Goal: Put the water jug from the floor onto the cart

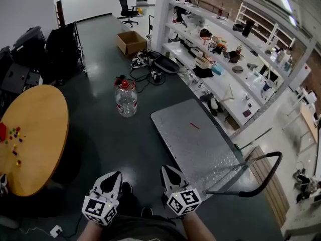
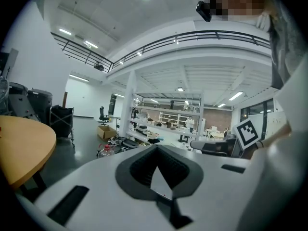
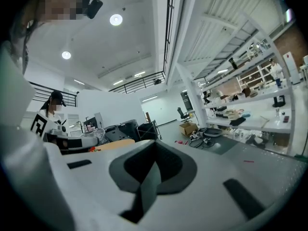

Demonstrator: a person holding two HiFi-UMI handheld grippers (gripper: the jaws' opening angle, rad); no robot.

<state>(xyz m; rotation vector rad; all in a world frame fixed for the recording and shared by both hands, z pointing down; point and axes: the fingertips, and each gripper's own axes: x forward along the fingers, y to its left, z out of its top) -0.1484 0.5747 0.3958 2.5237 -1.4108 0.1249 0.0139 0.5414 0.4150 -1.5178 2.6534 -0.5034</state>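
Note:
The water jug (image 1: 126,98), clear plastic with a red cap, stands upright on the dark floor ahead of me. It also shows small and far off in the left gripper view as the jug (image 2: 107,150). The cart (image 1: 200,144) is a low metal deck with a black handle (image 1: 261,177), to the right of the jug. My left gripper (image 1: 116,174) and right gripper (image 1: 166,168) hang side by side close to my body, well short of the jug. Both are shut with nothing between the jaws, as the left gripper (image 2: 156,150) and right gripper (image 3: 155,146) views show.
A round wooden table (image 1: 30,134) with small coloured pieces stands at the left. Long white shelving (image 1: 220,69) full of items runs along the right, behind the cart. Cables and bags (image 1: 150,64), a cardboard box (image 1: 131,41) and black cases (image 1: 55,46) lie beyond the jug.

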